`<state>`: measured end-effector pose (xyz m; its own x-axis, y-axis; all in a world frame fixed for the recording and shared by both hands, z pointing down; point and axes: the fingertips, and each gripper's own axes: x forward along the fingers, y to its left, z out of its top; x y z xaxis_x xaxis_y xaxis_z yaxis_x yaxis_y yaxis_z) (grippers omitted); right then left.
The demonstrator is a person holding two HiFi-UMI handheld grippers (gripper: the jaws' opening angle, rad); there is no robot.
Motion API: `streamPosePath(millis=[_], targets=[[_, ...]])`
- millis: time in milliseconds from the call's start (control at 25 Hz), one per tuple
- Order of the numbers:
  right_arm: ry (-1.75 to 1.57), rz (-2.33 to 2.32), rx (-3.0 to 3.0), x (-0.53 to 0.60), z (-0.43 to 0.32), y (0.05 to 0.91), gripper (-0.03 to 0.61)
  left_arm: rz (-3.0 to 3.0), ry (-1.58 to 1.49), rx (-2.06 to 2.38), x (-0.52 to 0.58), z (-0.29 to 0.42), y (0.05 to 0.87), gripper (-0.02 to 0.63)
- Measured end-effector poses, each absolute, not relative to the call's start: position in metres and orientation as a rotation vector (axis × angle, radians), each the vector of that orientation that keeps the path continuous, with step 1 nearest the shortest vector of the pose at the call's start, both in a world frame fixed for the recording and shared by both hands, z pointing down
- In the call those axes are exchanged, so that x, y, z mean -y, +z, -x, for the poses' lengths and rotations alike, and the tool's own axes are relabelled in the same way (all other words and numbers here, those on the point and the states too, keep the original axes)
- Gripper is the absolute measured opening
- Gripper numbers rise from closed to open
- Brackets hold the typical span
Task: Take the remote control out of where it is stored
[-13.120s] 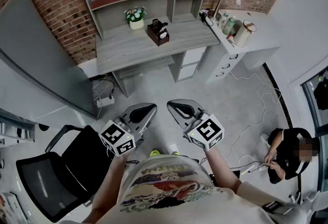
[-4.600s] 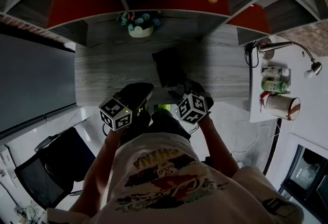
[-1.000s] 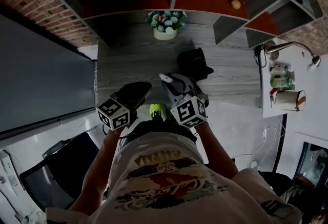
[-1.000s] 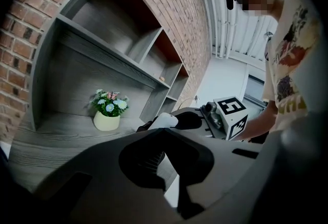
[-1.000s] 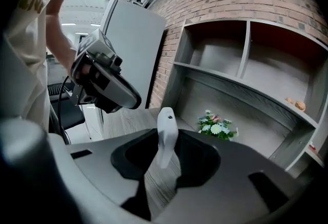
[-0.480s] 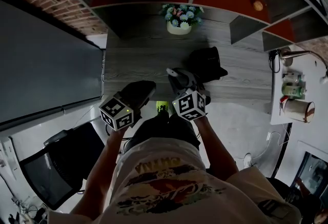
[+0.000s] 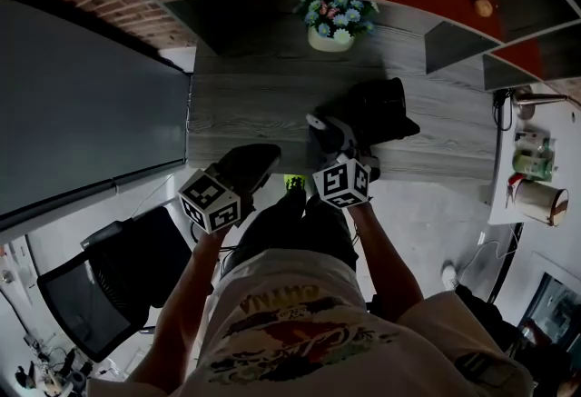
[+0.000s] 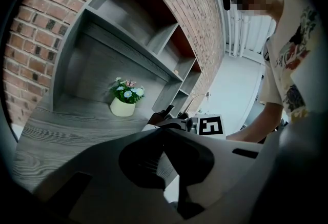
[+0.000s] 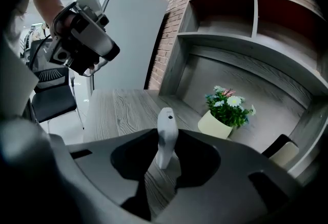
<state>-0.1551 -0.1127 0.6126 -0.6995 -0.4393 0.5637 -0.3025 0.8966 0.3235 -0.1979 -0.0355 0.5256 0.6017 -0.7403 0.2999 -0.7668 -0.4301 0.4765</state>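
The right gripper (image 9: 164, 160) is clamped on the lower end of the white remote control (image 9: 167, 130), holding it upright over the wooden desk (image 9: 118, 110), just beside the black holder (image 7: 377, 109). The left gripper (image 8: 165, 133) has its jaws together with nothing between them.

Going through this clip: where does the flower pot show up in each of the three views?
Head view: flower pot at top centre, at the back of the desk.
Left gripper view: left of centre, on the desk.
Right gripper view: right of centre.
Shared landmark: the grey wood-grain desk.
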Motion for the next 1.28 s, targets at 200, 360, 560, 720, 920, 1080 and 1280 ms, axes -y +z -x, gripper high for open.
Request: streamPosePath(millis=[200, 360, 560, 720, 920, 1080, 1280], targets=[[-0.257, -0.578, 2.438, 0.115, 0.157, 0.616, 0.107, -2.261, 0.051, 1.183, 0.043, 0.198, 0.527, 0.000], [-0.224, -0.536, 2.465, 0.103, 0.164, 0.622, 0.109, -2.267, 0.051, 1.181, 0.050, 0.199, 0.529, 0.000], [-0.242, -0.463, 2.443, 0.082, 0.167, 0.634, 0.114, -2.257, 0.054, 1.171, 0.050, 0.199, 0.534, 0.000], [-0.232, -0.439, 2.454, 0.077, 0.169, 0.640, 0.132, -2.251, 0.059, 1.166, 0.048, 0.199, 0.537, 0.000], [-0.224, -0.429, 2.458, 0.079, 0.172, 0.647, 0.163, -2.228, 0.067, 1.160, 0.042, 0.200, 0.545, 0.000], [-0.155, -0.373, 2.460, 0.076, 0.174, 0.659, 0.208, -2.210, 0.082, 1.148, 0.034, 0.197, 0.553, 0.000], [0.004, -0.397, 2.444, 0.079, 0.165, 0.675, 0.227, -2.206, 0.082, 1.141, 0.030, 0.195, 0.555, 0.000]])
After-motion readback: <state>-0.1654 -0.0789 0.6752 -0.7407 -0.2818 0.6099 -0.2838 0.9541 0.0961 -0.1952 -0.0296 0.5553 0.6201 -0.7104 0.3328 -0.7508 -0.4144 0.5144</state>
